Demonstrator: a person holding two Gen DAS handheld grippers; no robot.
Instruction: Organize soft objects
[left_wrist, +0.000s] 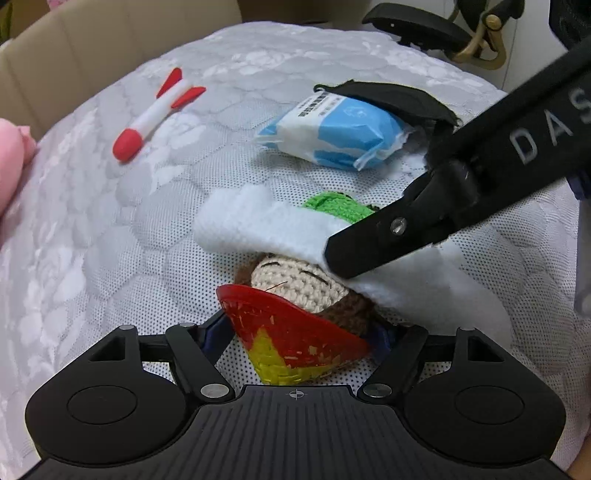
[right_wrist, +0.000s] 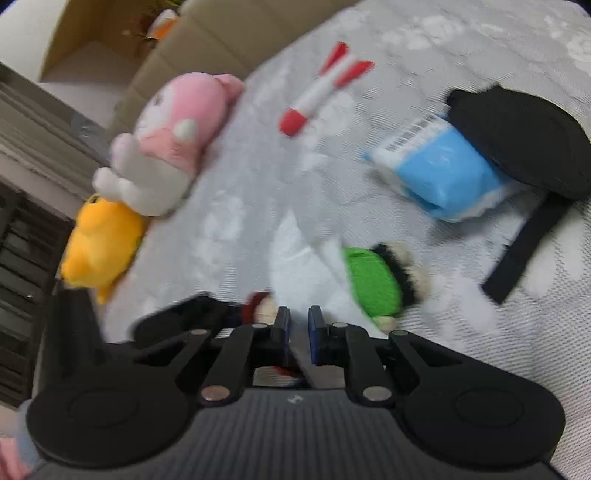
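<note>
Bed (left_wrist: 110, 221): quilted grey-white cover, soft and yielding; carries every item listed; lies under and ahead of both grippers.
Pink plush (right_wrist: 173, 136): largest toy, bulky, light, squashy by the look; best pinched at a limb or ear; far left of the right gripper, at the bed's edge.
Yellow plush (right_wrist: 99, 247): similar stuffing, light; just left of the right gripper, touching the pink plush.
White cloth (left_wrist: 258, 225): fleecy, limp, will drape and drag; take it at an edge fold; directly ahead of the left gripper, draped over the crochet doll.
Tissue pack (left_wrist: 332, 136): blue-white film, slippery, compressible; beyond the cloth, partly under a black soft item.
Crochet doll (left_wrist: 295, 284): knitted head, stiff red-yellow woven hat; light, grippy yarn; hold at head or body, not the hat brim; between the left gripper's fingers.
Green crochet piece (right_wrist: 373, 280): small, soft; just ahead-right of the right gripper.
Foam rocket (left_wrist: 147, 125): red-white, light, springy; well ahead-left of the left gripper.
Left gripper (left_wrist: 303, 332): jaws spread wide either side of the doll's hat; contact cannot be told.
Right gripper (right_wrist: 298, 332): pads nearly together, pinching the white cloth.
</note>
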